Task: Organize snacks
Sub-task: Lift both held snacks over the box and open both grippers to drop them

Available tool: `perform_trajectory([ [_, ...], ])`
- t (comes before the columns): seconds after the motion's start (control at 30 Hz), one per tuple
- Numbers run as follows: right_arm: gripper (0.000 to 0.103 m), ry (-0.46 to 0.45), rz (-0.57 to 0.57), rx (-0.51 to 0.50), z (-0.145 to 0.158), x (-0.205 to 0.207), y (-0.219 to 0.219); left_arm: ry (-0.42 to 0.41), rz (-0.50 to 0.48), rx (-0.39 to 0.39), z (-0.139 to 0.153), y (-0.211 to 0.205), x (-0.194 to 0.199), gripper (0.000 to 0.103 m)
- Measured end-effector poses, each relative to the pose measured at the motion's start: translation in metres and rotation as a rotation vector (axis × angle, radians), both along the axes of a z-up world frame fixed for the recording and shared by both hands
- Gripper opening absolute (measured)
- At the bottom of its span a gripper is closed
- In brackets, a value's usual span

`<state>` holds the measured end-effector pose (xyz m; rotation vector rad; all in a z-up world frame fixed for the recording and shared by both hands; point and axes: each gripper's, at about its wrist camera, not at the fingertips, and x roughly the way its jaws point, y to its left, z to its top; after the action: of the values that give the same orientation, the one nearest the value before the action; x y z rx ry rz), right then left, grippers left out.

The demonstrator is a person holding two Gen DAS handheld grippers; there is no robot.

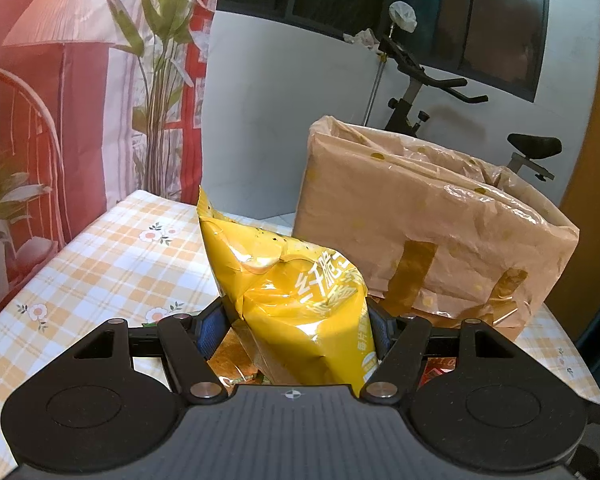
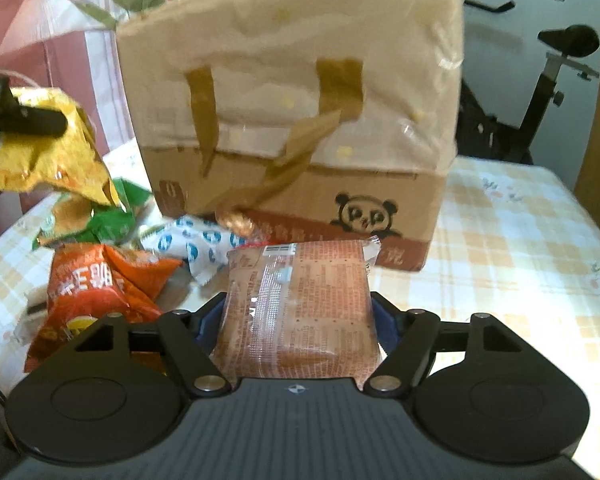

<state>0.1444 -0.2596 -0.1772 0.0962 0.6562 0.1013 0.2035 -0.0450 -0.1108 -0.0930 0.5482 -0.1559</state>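
- Yellow snack bag (image 1: 296,300), white Chinese lettering only partly legible, is clamped upright between the pads of the left gripper (image 1: 298,320), above the table.
- Orange-brown wrapped packet (image 2: 296,312), covered in fine print with a barcode near its top, is pinched between the pads of the right gripper (image 2: 298,316).
- A panda face is printed on the cardboard box (image 2: 300,184), lined with a beige plastic bag (image 1: 420,216).
- Loose snacks are piled left of the box: orange bag (image 2: 100,284), green packet (image 2: 112,220), blue-white packet (image 2: 192,244).
- An orange-checked floral tablecloth (image 2: 512,240) covers the table; an exercise bike (image 1: 428,92) stands behind, against a white wall.
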Motion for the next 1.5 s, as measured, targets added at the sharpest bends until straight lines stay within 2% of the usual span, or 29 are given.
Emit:
perform_trajectory([
  [0.37,0.074,-0.220,0.046,-0.034,0.048,-0.010,0.002,-0.089,0.014,-0.001,0.021,0.005,-0.003,0.072],
  [0.53,0.074,-0.304,0.080,-0.046,0.063,-0.014,0.012,-0.099,0.018,-0.014,0.023,0.007,-0.006,0.072],
  [0.73,0.074,-0.360,0.104,-0.051,0.073,-0.017,0.015,-0.110,0.015,-0.022,0.026,0.008,-0.008,0.072],
  [0.97,0.074,-0.429,0.112,-0.040,0.098,-0.009,0.010,-0.193,-0.016,-0.029,0.051,0.009,-0.002,0.072],
  [1.07,0.074,-0.460,0.109,-0.001,0.115,0.004,0.002,-0.248,-0.041,-0.026,0.068,0.002,0.005,0.072],
  [1.2,0.074,-0.505,0.091,0.011,0.135,0.024,-0.012,-0.304,-0.100,-0.061,0.090,-0.008,0.018,0.072],
  [1.33,0.074,-0.528,0.080,0.001,0.148,0.053,-0.022,-0.313,-0.159,-0.029,0.104,-0.033,0.049,0.072],
  [1.5,0.074,-0.500,0.033,-0.025,0.145,0.093,-0.029,-0.262,-0.203,0.012,0.109,-0.064,0.097,0.072],
])
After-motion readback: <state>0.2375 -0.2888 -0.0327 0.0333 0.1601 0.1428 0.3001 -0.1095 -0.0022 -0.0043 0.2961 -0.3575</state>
